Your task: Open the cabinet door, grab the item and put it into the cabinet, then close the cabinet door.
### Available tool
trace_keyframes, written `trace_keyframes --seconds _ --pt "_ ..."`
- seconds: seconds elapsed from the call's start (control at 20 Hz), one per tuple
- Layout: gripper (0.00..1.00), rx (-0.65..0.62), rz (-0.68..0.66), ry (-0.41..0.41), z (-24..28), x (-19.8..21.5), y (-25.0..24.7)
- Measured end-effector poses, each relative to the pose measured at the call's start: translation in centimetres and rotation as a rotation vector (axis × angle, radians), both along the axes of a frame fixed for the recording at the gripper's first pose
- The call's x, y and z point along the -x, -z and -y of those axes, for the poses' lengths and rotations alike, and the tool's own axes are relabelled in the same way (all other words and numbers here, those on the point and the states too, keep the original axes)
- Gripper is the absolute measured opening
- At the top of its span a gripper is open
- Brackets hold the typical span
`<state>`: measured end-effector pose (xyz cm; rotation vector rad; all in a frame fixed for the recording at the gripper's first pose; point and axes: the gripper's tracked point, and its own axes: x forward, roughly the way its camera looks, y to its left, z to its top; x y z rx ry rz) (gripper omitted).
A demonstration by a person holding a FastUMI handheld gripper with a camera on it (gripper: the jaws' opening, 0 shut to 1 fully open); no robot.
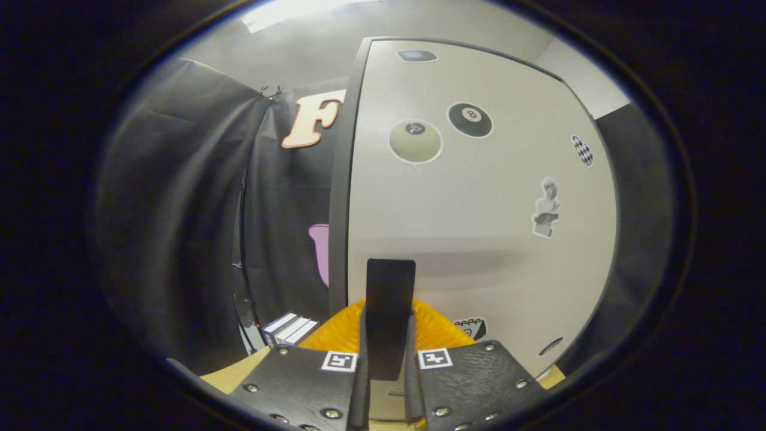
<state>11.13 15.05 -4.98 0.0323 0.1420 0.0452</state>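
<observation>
Tongs (388,359) tight on dark slab (390,299), 8-ball sticker (470,120) beyond.

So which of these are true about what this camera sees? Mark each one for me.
1. The gripper has its two fingers closed on a dark flat item that stands upright between them. True.
2. The cabinet door has a plain face with nothing on it. False: it carries several stickers, among them an eight-ball sticker.
3. An orange ribbed thing lies just beyond the fingers, in front of the door. True.
4. The books lie to the right of the fingers. False: they lie to the left, low down by the black cloth wall.
</observation>
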Motion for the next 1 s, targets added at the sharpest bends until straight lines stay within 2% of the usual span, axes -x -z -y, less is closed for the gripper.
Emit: trace_keyframes --seconds 1.0 --pt "0.23 0.050 -0.008 -0.006 1.9 7.2 -1.4"
